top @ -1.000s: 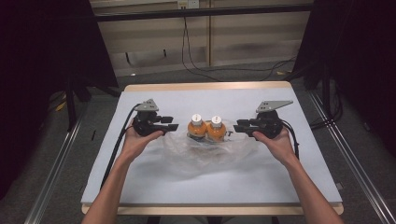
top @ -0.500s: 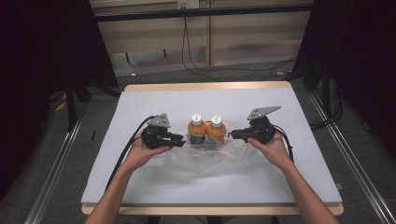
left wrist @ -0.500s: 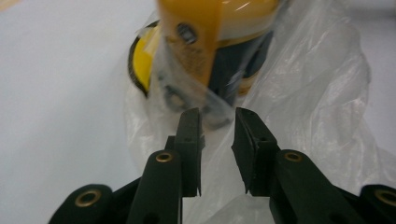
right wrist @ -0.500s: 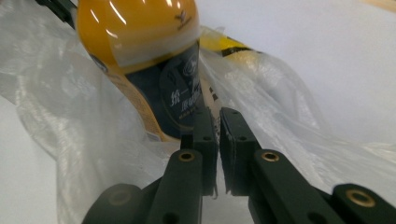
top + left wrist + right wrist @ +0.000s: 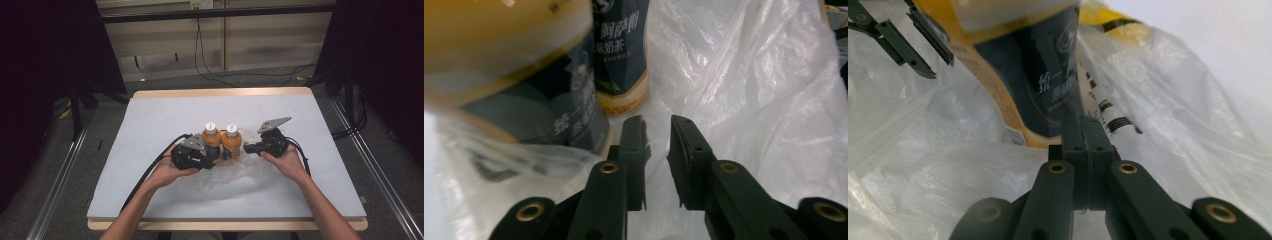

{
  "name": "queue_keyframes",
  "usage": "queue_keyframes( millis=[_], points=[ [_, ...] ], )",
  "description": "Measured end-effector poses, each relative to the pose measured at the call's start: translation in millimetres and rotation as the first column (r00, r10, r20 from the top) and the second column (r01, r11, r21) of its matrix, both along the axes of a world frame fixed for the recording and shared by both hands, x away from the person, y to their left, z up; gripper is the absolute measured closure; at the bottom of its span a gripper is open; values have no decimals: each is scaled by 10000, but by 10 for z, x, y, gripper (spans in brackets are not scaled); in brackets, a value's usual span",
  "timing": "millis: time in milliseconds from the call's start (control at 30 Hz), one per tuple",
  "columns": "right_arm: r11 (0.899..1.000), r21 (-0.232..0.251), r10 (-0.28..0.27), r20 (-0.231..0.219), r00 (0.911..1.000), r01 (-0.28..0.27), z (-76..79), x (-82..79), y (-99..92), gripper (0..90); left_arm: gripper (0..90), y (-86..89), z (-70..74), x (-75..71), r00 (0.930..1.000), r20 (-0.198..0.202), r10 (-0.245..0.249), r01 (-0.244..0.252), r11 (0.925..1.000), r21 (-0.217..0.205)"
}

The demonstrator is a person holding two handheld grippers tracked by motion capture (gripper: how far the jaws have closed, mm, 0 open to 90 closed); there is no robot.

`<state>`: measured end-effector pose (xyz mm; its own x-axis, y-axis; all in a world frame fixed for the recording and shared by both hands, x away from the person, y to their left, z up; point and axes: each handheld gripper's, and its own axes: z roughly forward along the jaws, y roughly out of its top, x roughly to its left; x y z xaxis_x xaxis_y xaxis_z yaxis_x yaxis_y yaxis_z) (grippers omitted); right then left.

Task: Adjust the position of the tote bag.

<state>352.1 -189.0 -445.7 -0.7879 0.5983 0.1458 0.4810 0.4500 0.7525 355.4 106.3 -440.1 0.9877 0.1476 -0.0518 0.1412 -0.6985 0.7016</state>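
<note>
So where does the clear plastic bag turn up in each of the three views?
High view: the plastic bag lies crumpled in front of the two bottles, between the hands.
Left gripper view: right half.
Right gripper view: lower left and right.
Shared landmark: the orange bottles' dark labels.
</note>
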Motion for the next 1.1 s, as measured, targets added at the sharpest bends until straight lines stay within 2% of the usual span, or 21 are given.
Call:
queue_keyframes(
  millis=[33,67,167,200,233,267,400,433,467,533,600,667,733,767,800,867,900,933,1033,1067,1100],
  points=[
    [10000,-88,19,-62,10000,-20,-12,-2,14,900,785,-19,-27,-6,10000,48,23,-24,9996,289],
    [9996,-267,123,-123,9998,-126,-37,-1,34,900,794,-41,-77,-12,10000,28,49,-50,9995,299],
    [9989,-438,166,-151,9997,-172,-67,7,47,900,797,-50,-164,-10,9994,326,131,-172,9915,1293],
    [9971,-757,73,-217,9997,-89,-98,14,47,900,797,-31,-181,-1,9989,420,205,-263,9897,1408],
    [9971,-757,73,-217,9997,-89,-98,14,47,900,797,-8,-203,11,9989,327,322,-367,9885,1464],
    [9943,-1070,4,-392,9992,-46,-121,31,17,900,797,17,-225,30,9991,257,347,-383,9871,1552],
    [9912,-1319,-181,-427,9989,123,-160,49,-50,900,797,97,-242,85,9944,599,866,-964,9774,1880],
    [9885,-1504,-184,-404,9990,121,-177,51,-58,900,796,114,-232,98,9938,651,905,-1021,9736,2041],
    [9837,-1799,-166,-465,9988,80,-206,51,-61,900,803,124,-229,100,9902,998,981,-1181,9684,2197],
    [9812,-1928,-145,-442,9989,58,-219,53,-54,900,813,161,-212,117,9871,1269,973,-1276,9575,2586],
    [9760,-2179,-123,-445,9989,23,-237,50,-37,900,824,226,-212,146,9860,1242,1114,-1405,9557,2586],
    [9616,-2743,-43,-385,9993,-65,-237,31,-18,900,835,299,-215,178,9841,1191,1315,-1581,9545,2527],
    [9584,-2852,-12,-533,9986,-141,-206,17,-47,900,845,339,-215,202,9836,1162,1383,-1640,9532,2541],
    [9516,-3072,-50,-332,9994,-55,-201,15,-70,900,853,359,-214,217,9823,1212,1429,-1702,9513,2570],
    [9393,-3429,-142,-203,9997,64,-204,4,-105,900,861,382,-214,235,9823,1193,1446,-1712,9512,2569],
    [9380,-3466,-104,-137,9999,50,-206,7,-116,900,869,423,-218,263,9772,1431,1568,-1904,9453,2649],
    [9317,-3629,-143,-15,9999,128,-204,6,-114,900,882,437,-225,279,9772,1319,1663,-1953,9478,2522],
    [9219,-3857,-275,312,9991,374,-210,11,-104,900,898,453,-219,298,9768,1404,1616,-1945,9441,2662],
    [9237,-3806,-325,355,9988,436,-217,28,-113,900,900,485,-222,322,9723,1538,1761,-2124,9403,2660],
    [9257,-3747,-429,324,9986,520,-217,37,-117,900,900,489,-226,327,9604,2100,1828,-2423,9204,3068],
    [9245,-3757,-540,364,9979,637,-219,44,-124,900,900,512,-228,338,9535,2320,1926,-2608,9130,3138]
  ],
)
